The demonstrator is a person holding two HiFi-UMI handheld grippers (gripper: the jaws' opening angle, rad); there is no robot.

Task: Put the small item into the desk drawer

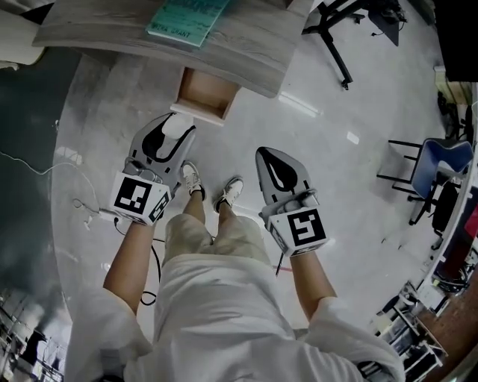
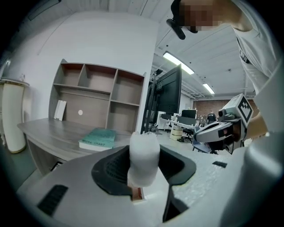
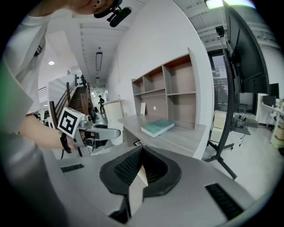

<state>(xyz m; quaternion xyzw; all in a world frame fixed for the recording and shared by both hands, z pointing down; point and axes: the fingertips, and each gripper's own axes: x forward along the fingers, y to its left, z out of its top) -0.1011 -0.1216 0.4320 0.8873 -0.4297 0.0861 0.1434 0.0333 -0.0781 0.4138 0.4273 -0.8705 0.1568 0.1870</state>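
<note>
There are two grippers, one in each hand, and each carries one cube with square markers. The left gripper [image 1: 179, 138] has its fingers spread wide around a single small white item [image 2: 144, 156], which stands upright between the dark pads and is clamped there. The right gripper [image 1: 267, 160] holds nothing. Its fingers are pressed together, and the pads meet in a narrow seam.

One drawer [image 1: 204, 89] hangs open under the edge of the tabletop [image 1: 250, 39], and its bare wooden inside is visible. In the head view the white item shows just below the drawer's front edge, in the left gripper's grasp and not inside the drawer. One teal book [image 1: 187, 19] lies flat on the tabletop. One open shelf unit [image 2: 100, 93] stands at the back of the tabletop, with a thin pale thing [image 2: 60, 110] leaning in a lower compartment.

Both forearms reach forward from the person's waist, roughly parallel and well apart. The left gripper is nearer the desk than the right. Both grippers point ahead toward the desk and are tilted a little downward. The person's two shoes [image 1: 193, 179] stand on the pale floor [image 1: 328, 97] between the grippers. One blue chair [image 1: 442, 158] sits off to the right, well apart from the desk.
</note>
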